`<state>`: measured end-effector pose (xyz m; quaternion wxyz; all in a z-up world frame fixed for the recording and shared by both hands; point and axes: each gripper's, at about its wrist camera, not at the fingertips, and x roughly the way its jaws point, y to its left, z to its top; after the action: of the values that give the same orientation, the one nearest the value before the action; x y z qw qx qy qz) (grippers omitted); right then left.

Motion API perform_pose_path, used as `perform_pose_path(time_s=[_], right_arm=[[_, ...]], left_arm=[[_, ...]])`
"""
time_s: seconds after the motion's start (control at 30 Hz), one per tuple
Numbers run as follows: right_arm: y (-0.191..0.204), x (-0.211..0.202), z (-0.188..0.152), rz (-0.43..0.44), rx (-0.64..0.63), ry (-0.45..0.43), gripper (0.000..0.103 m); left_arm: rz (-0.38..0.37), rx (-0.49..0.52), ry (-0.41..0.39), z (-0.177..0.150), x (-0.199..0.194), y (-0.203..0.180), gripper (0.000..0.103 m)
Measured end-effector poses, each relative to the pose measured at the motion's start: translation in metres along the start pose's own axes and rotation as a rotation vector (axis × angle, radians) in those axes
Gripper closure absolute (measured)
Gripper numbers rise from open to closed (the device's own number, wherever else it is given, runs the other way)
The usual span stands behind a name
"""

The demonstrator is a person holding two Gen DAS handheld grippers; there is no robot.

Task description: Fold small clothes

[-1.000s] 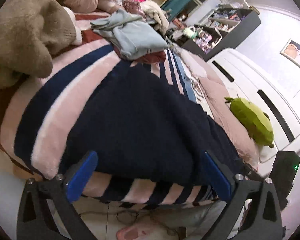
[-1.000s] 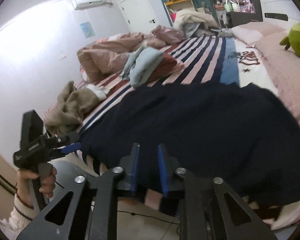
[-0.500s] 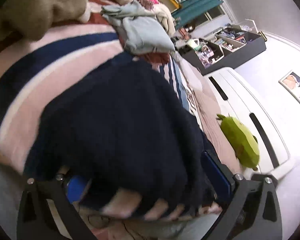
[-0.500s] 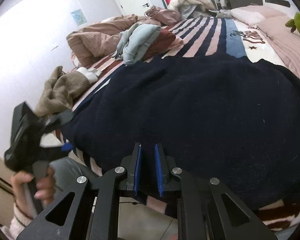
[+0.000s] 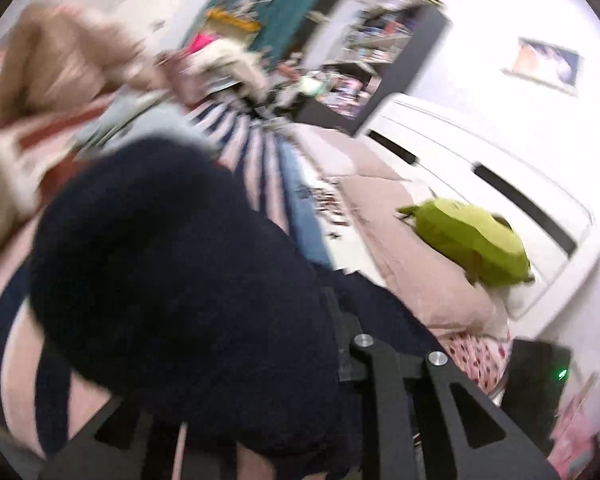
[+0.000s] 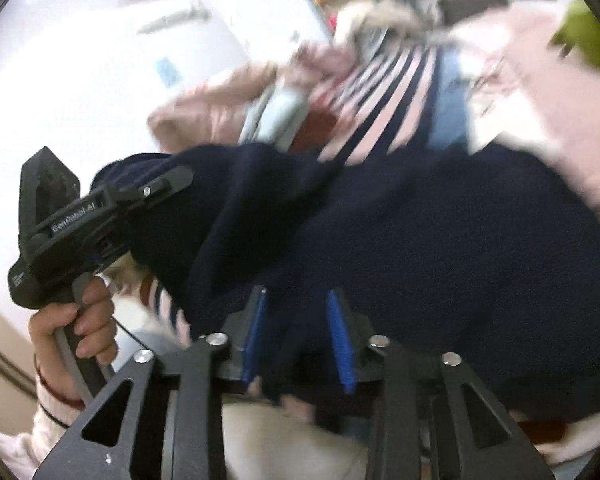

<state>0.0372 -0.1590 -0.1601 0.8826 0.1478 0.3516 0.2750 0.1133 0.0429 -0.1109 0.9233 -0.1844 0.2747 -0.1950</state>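
Note:
A dark navy garment (image 5: pixel 172 272) lies on the striped bed and is lifted at its near edge; it also fills the right wrist view (image 6: pixel 440 240). My left gripper (image 5: pixel 236 420) is shut on the garment's near corner, and the cloth hides its fingertips; in the right wrist view the left gripper (image 6: pixel 156 192) holds that corner raised. My right gripper (image 6: pixel 298 336) is closed on the near hem, with a fold of navy cloth between the blue pads (image 6: pixel 338 336). Both views are blurred by motion.
The pink and navy striped bedspread (image 5: pixel 260 160) carries a light blue garment pile (image 5: pixel 140 124), beige clothes (image 5: pixel 60 64) and a green plush toy (image 5: pixel 472 236). A white headboard (image 5: pixel 500 184) and dark shelves (image 5: pixel 380 80) stand behind. A black device (image 5: pixel 536 380) sits at right.
My left gripper has closed on the navy garment's corner and lifted it up and away over the bed. My right gripper's jaws have taken hem cloth between them and also risen.

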Motion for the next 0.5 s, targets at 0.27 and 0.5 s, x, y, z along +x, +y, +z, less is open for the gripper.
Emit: perform_pose_path(time_s=[0.27,0.5], right_arm=[[-0.085,-0.138,-0.005,-0.192,0.158,-0.277,0.069],[-0.122,-0.174,-0.034,-0.258,0.245,-0.294,0.069]], left_arm=[[-0.154,0.322,0.179,0.000,0.098,-0.146,0.087],[-0.060,0.597,0.479,-0.080,0.174,-0.194,0.067]])
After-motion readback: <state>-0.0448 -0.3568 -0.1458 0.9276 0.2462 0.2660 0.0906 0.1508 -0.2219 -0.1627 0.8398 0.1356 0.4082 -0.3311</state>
